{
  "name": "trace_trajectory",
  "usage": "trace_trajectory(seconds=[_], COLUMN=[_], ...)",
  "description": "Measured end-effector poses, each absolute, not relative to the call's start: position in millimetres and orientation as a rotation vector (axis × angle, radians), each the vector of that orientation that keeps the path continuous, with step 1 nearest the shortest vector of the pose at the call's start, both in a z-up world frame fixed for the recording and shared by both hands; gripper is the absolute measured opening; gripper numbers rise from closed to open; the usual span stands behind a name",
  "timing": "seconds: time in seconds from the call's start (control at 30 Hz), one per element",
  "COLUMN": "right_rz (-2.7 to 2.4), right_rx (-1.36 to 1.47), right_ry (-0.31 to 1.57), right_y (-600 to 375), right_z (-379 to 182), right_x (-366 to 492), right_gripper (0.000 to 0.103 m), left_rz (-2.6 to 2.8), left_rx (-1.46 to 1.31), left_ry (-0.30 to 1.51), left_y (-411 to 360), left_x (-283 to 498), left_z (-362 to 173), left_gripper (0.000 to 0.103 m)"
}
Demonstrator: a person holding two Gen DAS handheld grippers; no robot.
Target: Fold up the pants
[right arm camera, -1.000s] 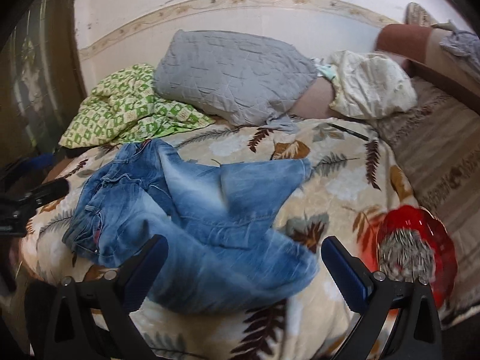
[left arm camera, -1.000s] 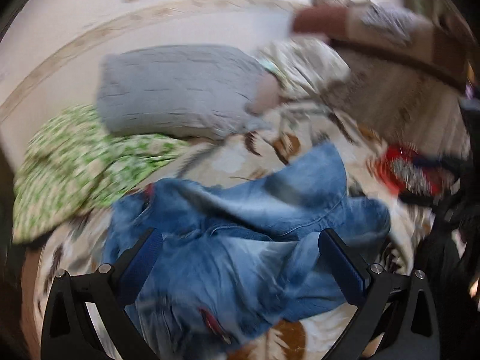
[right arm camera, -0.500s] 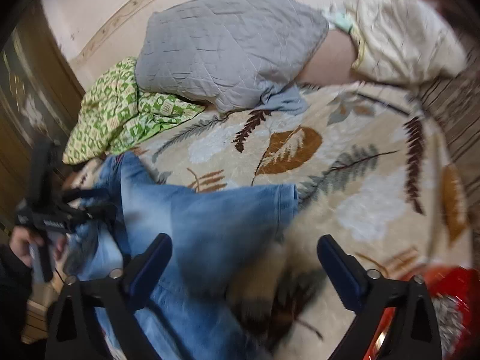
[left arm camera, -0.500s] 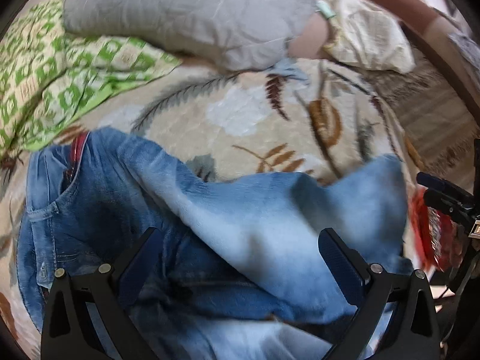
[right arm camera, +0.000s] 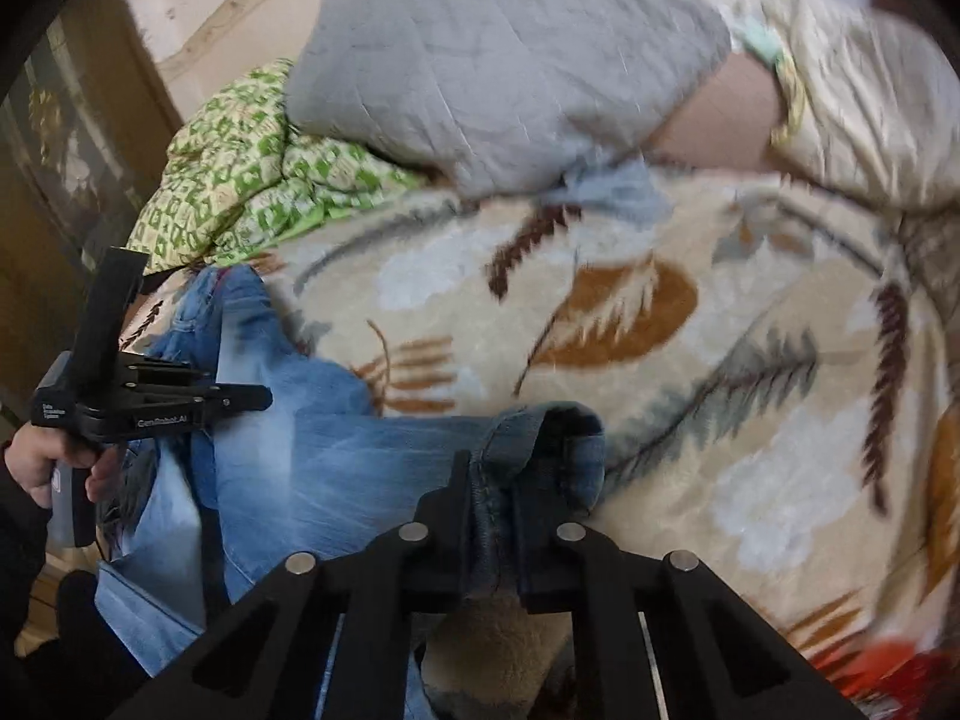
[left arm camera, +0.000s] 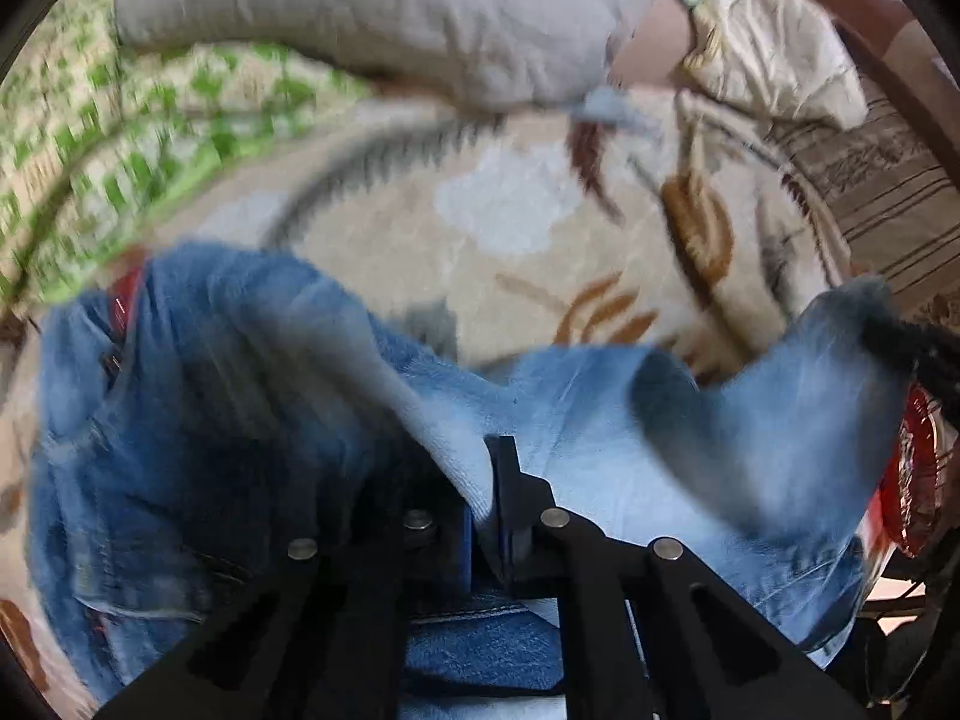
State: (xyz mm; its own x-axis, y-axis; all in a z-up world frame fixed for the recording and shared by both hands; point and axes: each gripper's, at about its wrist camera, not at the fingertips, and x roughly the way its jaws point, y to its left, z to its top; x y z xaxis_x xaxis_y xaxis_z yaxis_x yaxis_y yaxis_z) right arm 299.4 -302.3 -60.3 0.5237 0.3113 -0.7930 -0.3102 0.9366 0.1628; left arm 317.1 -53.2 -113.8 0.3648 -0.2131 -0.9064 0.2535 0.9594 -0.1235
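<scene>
- Blue denim pants (left arm camera: 252,420) lie crumpled on a bed under a cream blanket with a leaf print (right arm camera: 690,360); both grippers are clamped on them.
- Left gripper (left arm camera: 487,498): jaws have just been closing, now pinched on a raised fold of pale denim that stands up between the fingers (left arm camera: 510,480). Darker denim with the waistband and a red lining spreads to the left of these fingers; a lighter leg runs off to their right.
- Right gripper (right arm camera: 492,498): jaws have just been closing, now gripping a stitched hem edge of a pant leg. The leg opening curls just beyond and right of the fingers (right arm camera: 453,492); the rest of the leg stretches away to their left.
- In the right wrist view, the left gripper (right arm camera: 252,399) sits at far left, held by a hand (right arm camera: 42,468), resting on the denim.
- Beyond both pairs of fingers: grey quilted pillow (right arm camera: 492,60), green patterned cloth (right arm camera: 240,180) to its left, cream bundle (right arm camera: 858,96) to its right.
- Both views blurred at the edges.
</scene>
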Motion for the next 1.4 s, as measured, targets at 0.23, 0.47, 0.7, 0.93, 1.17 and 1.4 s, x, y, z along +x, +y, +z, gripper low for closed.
trace_trajectory(seconds=[0.23,0.47,0.7,0.93,1.17,1.4], right_rz=[0.199,-0.016,-0.100,-0.050,0.128,0.258], right_rx=[-0.026,-0.060,-0.060,0.017,0.053,0.093], right_ry=[0.787,0.923,1.187,1.011,0.920,1.062], right_y=[-340,-361,-377,-387,-357,-327], right_z=[24,-8,-97,-25,17,-34], right_x=[330,408,425,359,252,177], right_gripper=[0.009,0.009,0.029,0.095,0.095,0.095], left_rz=[-0.317,-0.284,-0.260,-0.336,-0.554,-0.745], left_rx=[-0.041,-0.006,0.116,0.011,0.000,0.302], left_ry=[1.043,1.089,1.217,1.130,0.971,0.789], left_y=[-56,-104,-121,-98,-75,-77], left_x=[356,410,405,363,270,169], left_z=[-65,-100,-150,-82,-17,-21], left_gripper=[0.006,0.006,0.056,0.100,0.101,0.101])
